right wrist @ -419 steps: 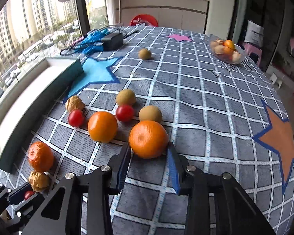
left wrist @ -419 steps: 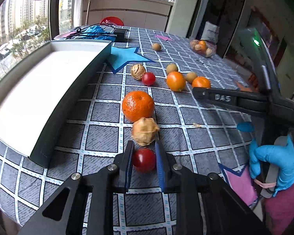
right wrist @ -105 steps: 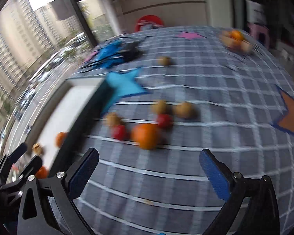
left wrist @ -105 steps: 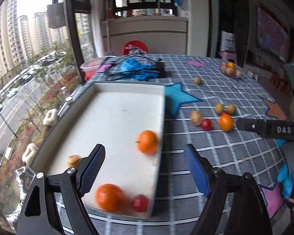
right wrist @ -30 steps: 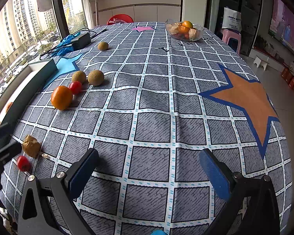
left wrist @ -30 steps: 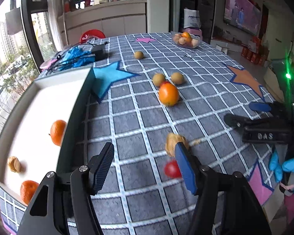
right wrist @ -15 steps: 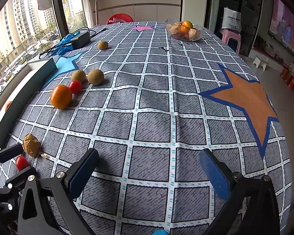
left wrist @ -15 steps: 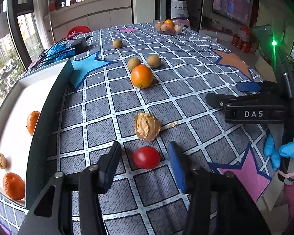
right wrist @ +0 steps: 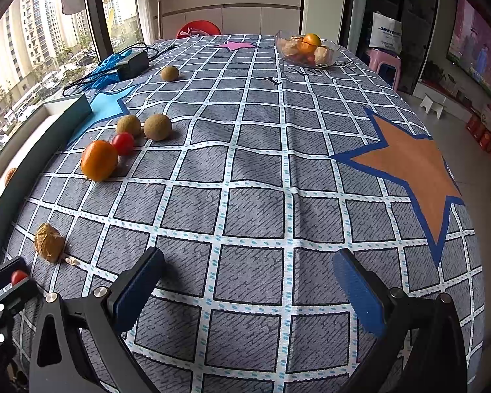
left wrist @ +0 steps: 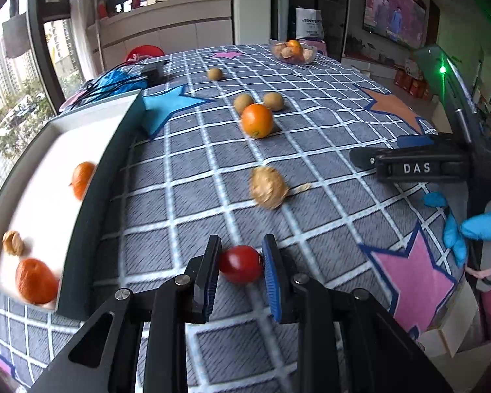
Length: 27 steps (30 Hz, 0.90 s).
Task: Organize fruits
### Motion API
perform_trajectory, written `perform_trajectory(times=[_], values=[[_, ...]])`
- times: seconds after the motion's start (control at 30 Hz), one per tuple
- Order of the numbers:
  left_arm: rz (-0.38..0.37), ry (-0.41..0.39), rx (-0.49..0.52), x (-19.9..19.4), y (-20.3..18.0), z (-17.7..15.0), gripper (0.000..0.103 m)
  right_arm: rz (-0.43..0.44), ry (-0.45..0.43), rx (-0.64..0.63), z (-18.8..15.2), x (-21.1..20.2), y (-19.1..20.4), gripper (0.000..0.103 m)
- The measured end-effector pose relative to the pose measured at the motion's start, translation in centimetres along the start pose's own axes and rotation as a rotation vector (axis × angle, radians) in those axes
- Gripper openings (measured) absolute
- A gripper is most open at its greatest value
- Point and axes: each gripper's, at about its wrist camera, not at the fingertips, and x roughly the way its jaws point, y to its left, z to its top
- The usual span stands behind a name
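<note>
My left gripper (left wrist: 240, 263) is shut on a red cherry tomato (left wrist: 240, 263) just above the checked tablecloth; it also shows in the right wrist view (right wrist: 18, 276). A papery husk fruit (left wrist: 267, 187) lies just beyond it. Farther off lie an orange (left wrist: 257, 120), two kiwis (left wrist: 244, 103) and a lone kiwi (left wrist: 214, 73). A second cherry tomato (right wrist: 123, 143) sits by the orange (right wrist: 99, 159). The white tray (left wrist: 91, 177) at left holds two oranges (left wrist: 36, 281) and a husk fruit (left wrist: 12, 243). My right gripper (right wrist: 248, 288) is open and empty over the cloth.
A glass bowl of fruit (right wrist: 306, 51) stands at the far end. A black adapter with cables (right wrist: 132, 60) and blue plastic lie at the far left. The table's edge drops off on the right, near a pink stool (right wrist: 384, 65).
My left gripper has closed on the cherry tomato, and the view has shifted slightly. My right gripper has stayed still and open.
</note>
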Motion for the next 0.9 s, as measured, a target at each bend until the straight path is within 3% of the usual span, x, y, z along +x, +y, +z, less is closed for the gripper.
perform_trajectory(times=[0.1,0.2,0.27,0.4,0.53,0.6,0.67,0.73,0.77,0.9], values=[[0.005,-0.005,-0.021,-0.4,0.9,-0.7,0.028,0.02,0.012,0.005,-0.1,-0.3,0.5,0.103],[0.007,-0.014,-0.033,-0.6,1.4,-1.2,0.028,0.177,-0.012,0.015,-0.2,-1.5,2.7,0.103],[0.008,-0.017,-0.036,-0.8,1.6,-1.4,0.028,0.226,-0.023,-0.023,0.1,-1.9,4.9,0.103],[0.011,-0.024,-0.052,-1.1,2.3,-1.8,0.028,0.188,-0.062,-0.149,0.6,-2.4,9.6,0.103],[0.01,-0.035,-0.069,-1.4,3.0,-2.2,0.028,0.178,-0.047,-0.235,0.1,-1.8,12.7,0.101],[0.004,-0.038,-0.08,-1.4,3.3,-2.3,0.028,0.164,-0.029,-0.263,-0.5,-1.3,13.6,0.078],[-0.002,-0.043,-0.086,-1.5,3.5,-2.4,0.028,0.167,-0.036,-0.249,-0.9,-1.1,13.4,0.073],[-0.004,-0.049,-0.09,-1.5,3.6,-2.4,0.028,0.165,-0.045,-0.231,-0.9,-1.2,13.1,0.05],[-0.005,-0.05,-0.092,-1.5,3.7,-2.4,0.028,0.171,-0.043,-0.222,-0.8,-1.3,12.9,0.031],[-0.022,-0.05,-0.112,-1.7,4.0,-2.4,0.028,0.197,-0.053,-0.166,-0.4,-2.0,11.9,0.027]])
